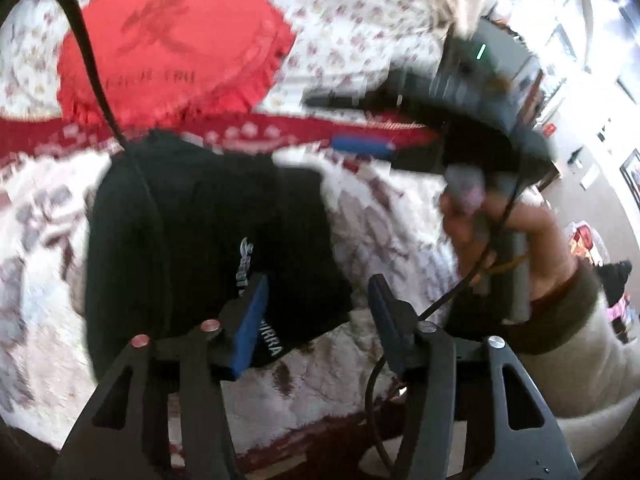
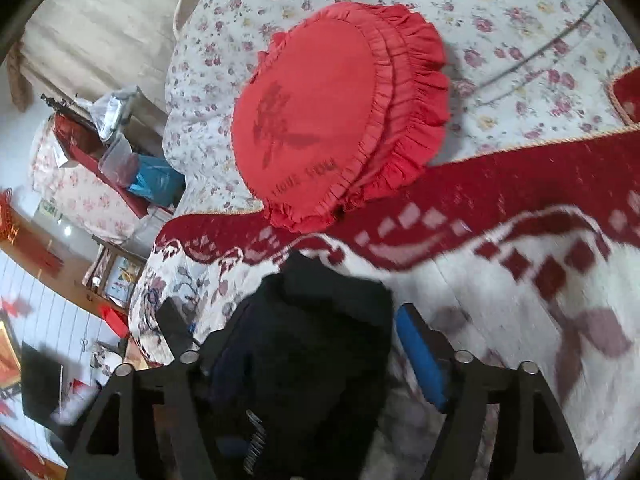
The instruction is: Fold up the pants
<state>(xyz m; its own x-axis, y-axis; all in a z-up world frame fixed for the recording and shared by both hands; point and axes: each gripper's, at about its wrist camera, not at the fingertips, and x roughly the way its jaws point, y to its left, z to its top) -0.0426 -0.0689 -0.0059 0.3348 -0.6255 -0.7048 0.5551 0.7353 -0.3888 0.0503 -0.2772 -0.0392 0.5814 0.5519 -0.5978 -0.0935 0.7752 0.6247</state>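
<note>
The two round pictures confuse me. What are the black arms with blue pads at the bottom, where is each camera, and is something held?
There is no robot here. A person holds a hand tool with two fingers in each hand, and a wide-angle camera on each tool looks forward along the fingers.

In the left tool's picture you see the left gripper, open and empty. Beyond it is the person's hand on the other tool.

In the right tool's picture the right gripper is also open. The folded black pants lie between its fingers, but whether they touch the pants I cannot tell.

The pants lie on a blanket on a bed, near a red pillow.
</note>
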